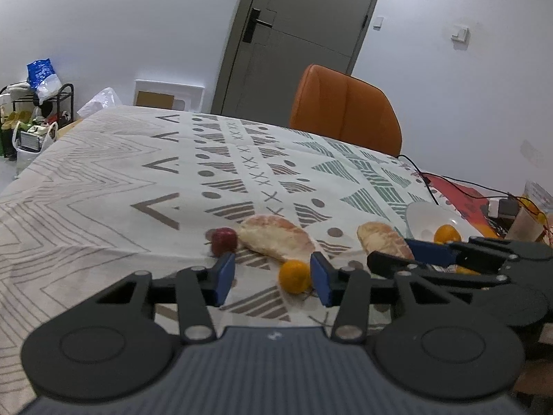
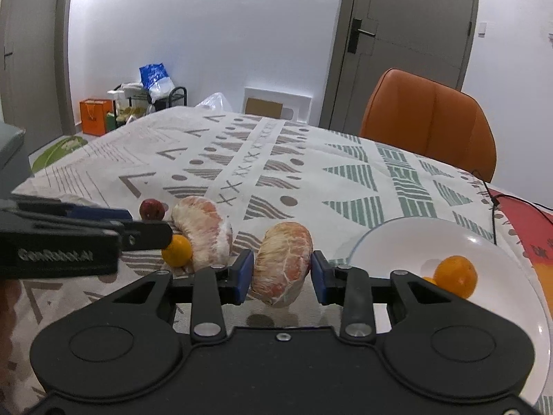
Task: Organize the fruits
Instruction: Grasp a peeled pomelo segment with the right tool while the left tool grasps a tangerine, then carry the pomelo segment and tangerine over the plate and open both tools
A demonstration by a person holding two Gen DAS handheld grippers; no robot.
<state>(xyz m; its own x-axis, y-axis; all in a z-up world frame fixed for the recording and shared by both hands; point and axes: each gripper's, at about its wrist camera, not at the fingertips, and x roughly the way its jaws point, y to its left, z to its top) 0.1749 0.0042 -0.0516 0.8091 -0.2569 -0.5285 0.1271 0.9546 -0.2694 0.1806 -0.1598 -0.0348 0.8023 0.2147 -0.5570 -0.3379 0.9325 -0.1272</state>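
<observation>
On the patterned tablecloth lie a small red fruit [image 1: 224, 240], a peeled pomelo piece [image 1: 276, 237], a small orange [image 1: 294, 276] and a second peeled pomelo piece [image 1: 383, 238]. My left gripper [image 1: 273, 278] is open, with the small orange just inside its right finger. My right gripper [image 2: 280, 276] is open, its pads standing on either side of the second pomelo piece [image 2: 282, 266], close to it. A white plate [image 2: 408, 242] at the right holds an orange [image 2: 456, 276]. The left gripper [image 2: 131, 223] shows at the left of the right wrist view.
An orange chair [image 1: 345, 110] stands behind the table. Black cables [image 1: 428, 180] and a red mat [image 1: 459, 193] lie at the far right, near a small box. Bags and a rack [image 1: 38, 110] stand on the floor at the left.
</observation>
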